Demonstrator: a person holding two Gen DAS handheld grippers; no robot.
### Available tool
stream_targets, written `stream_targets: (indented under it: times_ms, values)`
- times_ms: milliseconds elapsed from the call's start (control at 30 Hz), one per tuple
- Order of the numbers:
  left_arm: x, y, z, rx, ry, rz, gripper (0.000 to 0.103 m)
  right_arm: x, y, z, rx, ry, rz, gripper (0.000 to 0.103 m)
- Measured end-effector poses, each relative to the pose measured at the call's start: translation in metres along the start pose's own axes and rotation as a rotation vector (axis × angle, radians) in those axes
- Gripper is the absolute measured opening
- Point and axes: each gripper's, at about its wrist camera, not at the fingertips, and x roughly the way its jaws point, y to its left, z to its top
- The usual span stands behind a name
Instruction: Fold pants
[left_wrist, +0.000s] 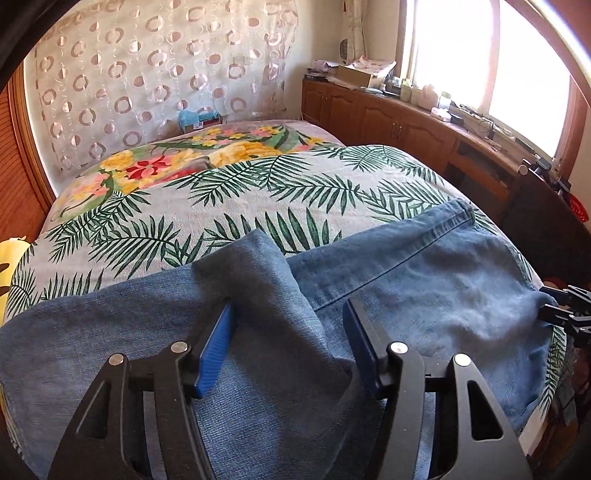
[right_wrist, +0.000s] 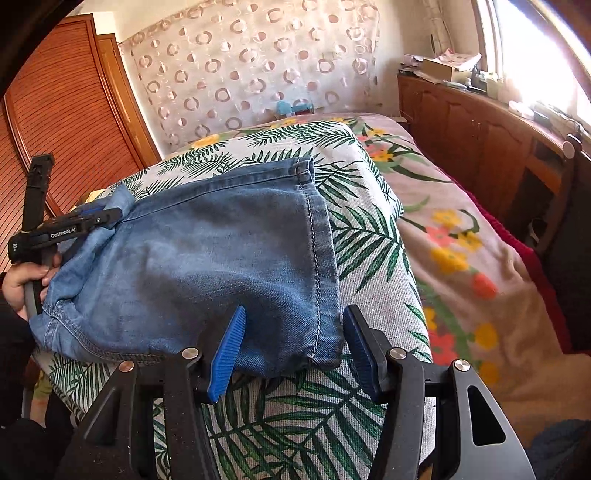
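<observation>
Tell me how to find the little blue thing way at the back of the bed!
Start at the big bed with its leafy green cover and follow it to the far end, where the curtain with circles hangs. The little light blue thing sits right at the curtain's bottom edge. It is the only pale blue thing there; the blue jeans lie much nearer.

The pants are showing faded blue denim with paler stitching along the seams. The bedspread under them is showing a pale grey ground printed with dark green palm fronds. The far blanket is showing yellow, red and pink flowers with green leaves. The curtain on the far wall is showing cream cloth dotted with pinkish rings. The cabinets on the right are glowing reddish brown. Both grippers, left gripper and right gripper, are showing black frames with ribbed blue pads.
</observation>
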Motion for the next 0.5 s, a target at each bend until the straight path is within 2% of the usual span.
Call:
stream_targets:
  times_ms: [167, 367, 467, 500]
  values:
    - [-0.005, 0.0, 0.0, -0.007, -0.012, -0.005, 0.06, 0.0, 0.006, -0.001, -0.016, -0.001, -0.025, 0.057]
    - [-0.033, -0.002, 0.0, -0.02, -0.065, -0.018, 0.061, 0.003, 0.015, -0.003, -0.066, -0.003, -0.076, 0.057]
    - [-0.05, -0.006, 0.0, -0.008, -0.094, -0.014, 0.061, 0.003, 0.017, -0.002, -0.093, -0.001, -0.1, 0.033]
    - [-0.053, -0.006, -0.001, -0.008, -0.1, -0.015, 0.061, 0.003, 0.017, -0.002, -0.098, 0.001, -0.1, 0.021]
